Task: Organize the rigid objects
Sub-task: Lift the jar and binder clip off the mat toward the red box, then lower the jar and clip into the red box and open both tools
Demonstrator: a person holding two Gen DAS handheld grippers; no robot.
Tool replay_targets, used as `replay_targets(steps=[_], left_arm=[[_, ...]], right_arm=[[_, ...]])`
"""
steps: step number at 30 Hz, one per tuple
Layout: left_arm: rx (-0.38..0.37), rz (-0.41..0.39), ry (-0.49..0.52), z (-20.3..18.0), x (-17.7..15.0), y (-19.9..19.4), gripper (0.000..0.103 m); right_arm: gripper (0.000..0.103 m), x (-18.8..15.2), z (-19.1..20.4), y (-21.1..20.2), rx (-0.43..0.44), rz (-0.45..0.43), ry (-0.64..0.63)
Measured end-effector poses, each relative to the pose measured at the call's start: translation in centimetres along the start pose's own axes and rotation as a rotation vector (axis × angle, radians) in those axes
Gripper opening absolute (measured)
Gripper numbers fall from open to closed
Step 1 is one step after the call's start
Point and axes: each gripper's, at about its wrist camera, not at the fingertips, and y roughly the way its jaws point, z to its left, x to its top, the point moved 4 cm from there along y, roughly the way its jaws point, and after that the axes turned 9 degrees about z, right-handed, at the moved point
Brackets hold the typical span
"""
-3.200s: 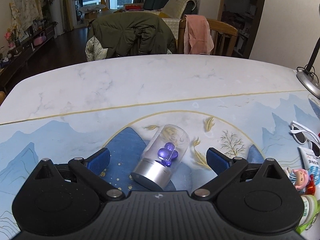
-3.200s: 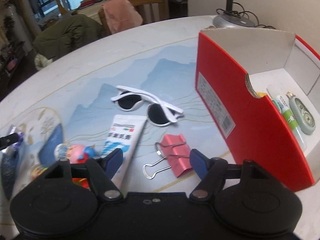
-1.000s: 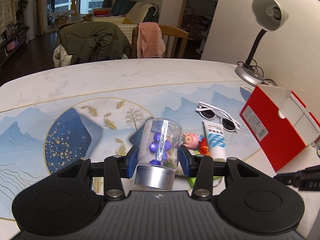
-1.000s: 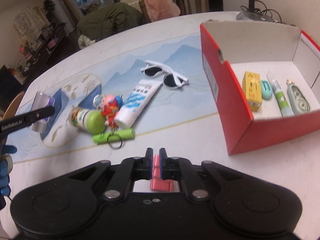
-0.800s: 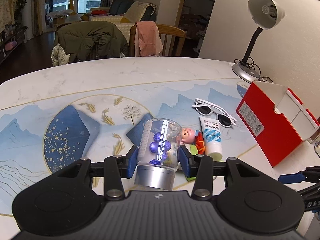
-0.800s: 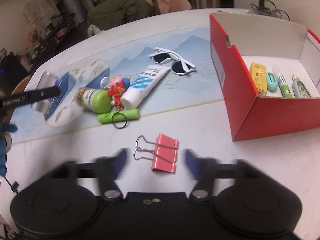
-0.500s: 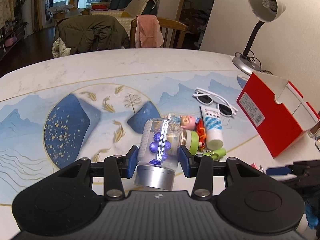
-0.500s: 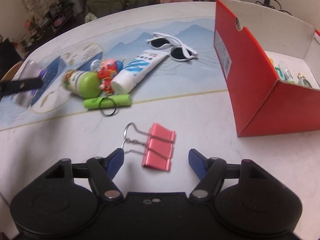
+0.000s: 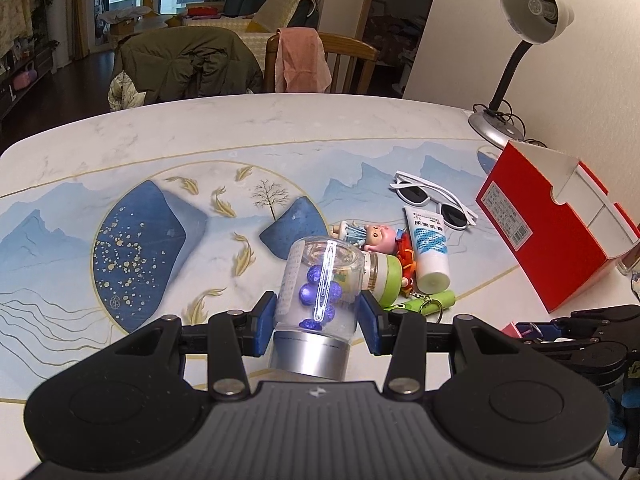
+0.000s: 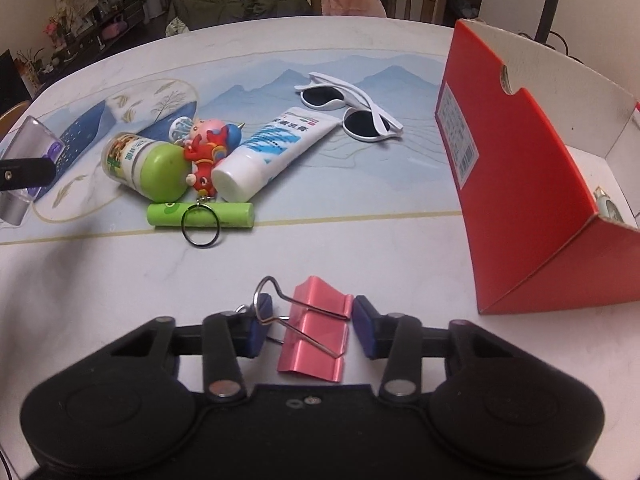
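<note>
Jaws of the left gripper (image 9: 318, 320) are clamped on a clear glass dome with a silver base (image 9: 316, 300), which is held raised above the table (image 9: 168, 136). Jaws of the right gripper (image 10: 308, 322) have just been closing around a pink binder clip (image 10: 316, 336) lying on the table; the right pad is seen just at the clip's edge and the left pad at its wire handles, but firm pressure cannot be confirmed. A red cardboard box (image 10: 516, 184) is observed at the right, open-topped, with a small item partly visible inside. White sunglasses (image 10: 352, 108) are noted near the box. A white tube (image 10: 276, 152), a green-lidded jar (image 10: 148, 168), a doll keychain (image 10: 206, 148) and a green cylinder (image 10: 200, 214) are found clustered together, touching one another.
</note>
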Motion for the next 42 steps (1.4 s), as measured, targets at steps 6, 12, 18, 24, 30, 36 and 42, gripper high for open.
replay_targets(steps=[6,12,18,24,30,36,42], left_arm=[[-0.009,-0.002,0.003,-0.8,0.2,-0.2,0.043],[-0.039,-0.012,0.023,-3.0,0.9,-0.7,0.043],[-0.082,-0.041,0.068,-6.8,2.7,-1.8,0.043],[-0.115,-0.067,0.125,-11.9,5.0,-2.4,0.043],[-0.149,-0.048,0.218,-18.1,6.5,-1.3,0.043],[-0.171,-0.017,0.294,-24.4,7.2,0.6,0.043],[-0.183,0.019,0.324,-29.3,8.2,2.8,0.043]], right_arm=[[0.032,-0.2,-0.7,-1.1,0.029,-0.016,0.024],[0.032,0.0,-1.3,-5.4,0.08,-0.068,0.028],[0.032,1.2,-3.3,-10.0,0.105,-0.126,0.043],[0.032,3.0,-6.9,-13.0,0.09,-0.197,0.076],[0.032,4.7,-12.0,-13.7,0.053,-0.238,0.126],[0.032,5.6,-17.1,-12.7,0.035,-0.239,0.174],[0.032,6.1,-21.4,-11.4,0.026,-0.224,0.206]])
